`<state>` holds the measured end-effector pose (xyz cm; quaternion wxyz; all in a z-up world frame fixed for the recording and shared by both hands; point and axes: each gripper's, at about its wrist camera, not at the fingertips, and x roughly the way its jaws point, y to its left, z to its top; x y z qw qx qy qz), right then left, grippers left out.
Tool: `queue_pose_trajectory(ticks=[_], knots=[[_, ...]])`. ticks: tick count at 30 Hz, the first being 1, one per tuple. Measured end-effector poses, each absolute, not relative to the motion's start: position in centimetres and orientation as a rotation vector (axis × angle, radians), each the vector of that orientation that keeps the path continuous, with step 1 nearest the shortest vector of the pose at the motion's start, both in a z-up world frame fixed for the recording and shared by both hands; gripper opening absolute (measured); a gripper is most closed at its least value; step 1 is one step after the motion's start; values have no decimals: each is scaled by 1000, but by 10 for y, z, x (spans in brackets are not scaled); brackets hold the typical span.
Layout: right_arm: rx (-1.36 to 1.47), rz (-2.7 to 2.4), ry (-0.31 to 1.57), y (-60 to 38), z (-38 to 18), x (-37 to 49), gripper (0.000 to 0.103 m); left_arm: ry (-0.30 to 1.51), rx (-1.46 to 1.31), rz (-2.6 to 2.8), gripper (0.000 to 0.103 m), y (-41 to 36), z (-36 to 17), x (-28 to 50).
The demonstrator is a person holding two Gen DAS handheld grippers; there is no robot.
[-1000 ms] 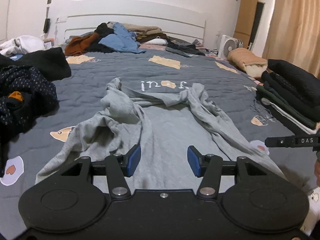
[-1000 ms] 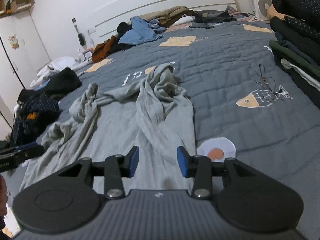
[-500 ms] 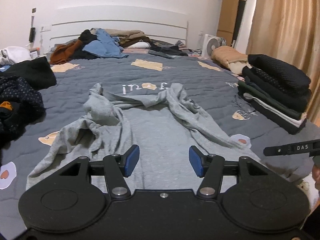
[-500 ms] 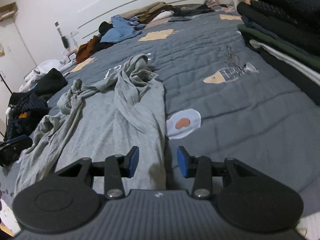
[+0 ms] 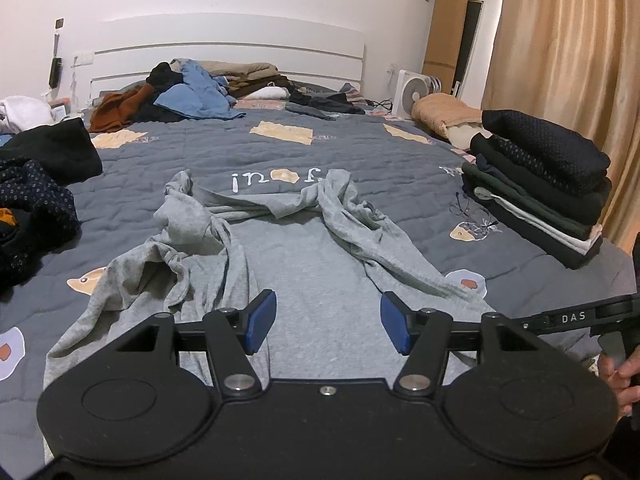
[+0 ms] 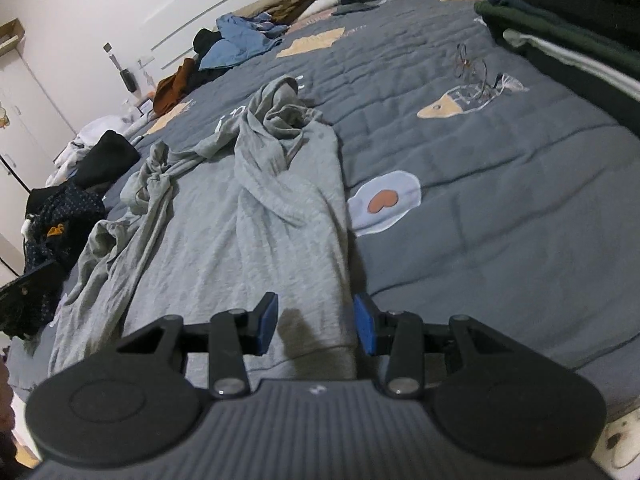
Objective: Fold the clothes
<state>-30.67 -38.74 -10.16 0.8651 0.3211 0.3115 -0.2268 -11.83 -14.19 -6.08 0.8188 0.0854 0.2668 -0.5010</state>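
A grey long-sleeved top (image 5: 312,264) lies spread on the grey-blue quilt (image 5: 360,160), with both sleeves bunched and twisted toward the headboard. My left gripper (image 5: 327,312) hovers open over the near hem, and nothing is between its blue pads. In the right wrist view the top (image 6: 256,216) runs away from me. My right gripper (image 6: 316,316) stands open low over the top's near right edge; the cloth lies between the jaws, unpressed. The right gripper's black body (image 5: 580,314) shows at the right edge of the left wrist view.
A stack of folded dark clothes (image 5: 540,188) sits at the bed's right side. Unfolded clothes (image 5: 192,92) are piled by the white headboard, and dark garments (image 5: 32,200) lie at the left. Eyeglasses (image 6: 470,66) rest on the quilt. A hand (image 5: 616,376) holds the right gripper.
The right gripper has dropped and rolled, closing in on the top's right edge, which now lies between its jaws. The left gripper's jaws stand slightly wider.
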Motion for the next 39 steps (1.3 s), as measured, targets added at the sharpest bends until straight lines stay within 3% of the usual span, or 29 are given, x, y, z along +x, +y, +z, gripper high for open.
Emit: queue_pose_trajectory(ticks=[4,9,15,25,28,32,39], knots=[[679,-488,660,-387,-105,-305,39,573,189,-1057,59,-142,-62,-118],[677,-511,632,-387,-101,-309,8,575,193,-1056,59,-143,-61,-118],[691,-521,534,-393,-85,-321,0,575,198,-1055,59,-143,-61,-118],[687,-500,578,-393,-87,-315,7,574,213,-1053,62,-145,-63,-119],[675,-497,600,-390,-90,-310,15,576,213,-1054,62,-145,-64,-120],[656,-503,619,-387,-93,-306,32,584,212,-1060,63,-146,-64,-121],[651,-504,669,-385,-101,-298,39,586,227,-1083,64,-149,-67,-127]])
